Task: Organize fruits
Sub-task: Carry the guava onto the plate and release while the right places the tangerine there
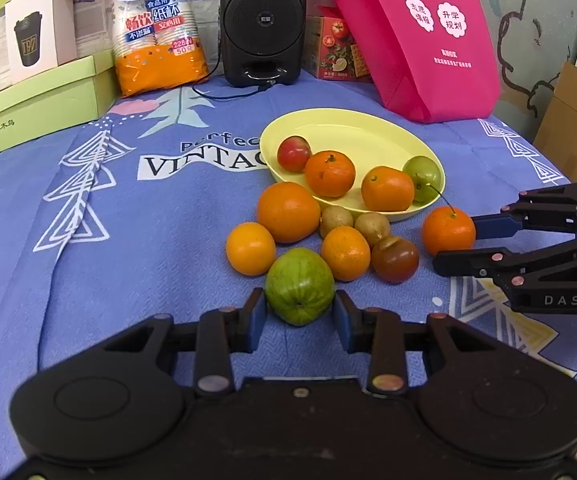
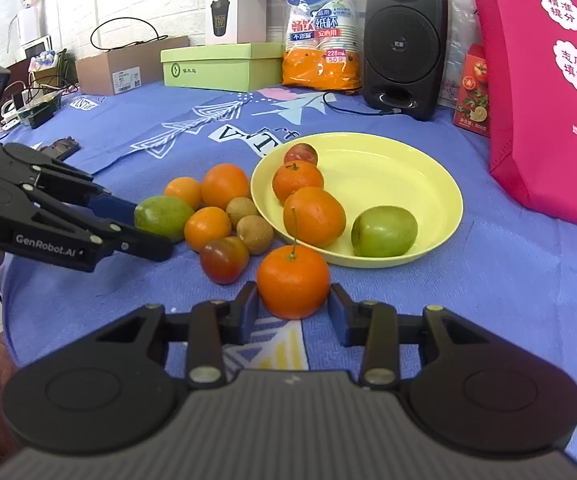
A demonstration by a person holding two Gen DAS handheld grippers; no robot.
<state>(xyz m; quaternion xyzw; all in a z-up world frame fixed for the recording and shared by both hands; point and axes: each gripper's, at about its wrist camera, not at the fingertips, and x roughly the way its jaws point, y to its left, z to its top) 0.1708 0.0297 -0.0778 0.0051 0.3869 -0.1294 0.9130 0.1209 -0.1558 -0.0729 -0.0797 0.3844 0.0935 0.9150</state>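
Left wrist view: left gripper (image 1: 299, 312) is clamping a green, faintly striped fruit (image 1: 299, 286) on the blue printed tablecloth (image 1: 128, 248), nearest of the loose pile. Right gripper (image 2: 293, 306) is pinching a stemmed orange mandarin (image 2: 293, 280) between its pads, just beside the yellow plate (image 2: 428, 184). Plate is holding two mandarins, a red fruit and a green one, with speaker (image 1: 262, 20), boxes and pink bag (image 1: 420, 32) sitting behind.

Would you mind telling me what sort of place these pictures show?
Probably an office or storage room: a cloth-covered table crowded with a speaker, stacked boxes and a paper-cup pack, with cables and devices beside it.
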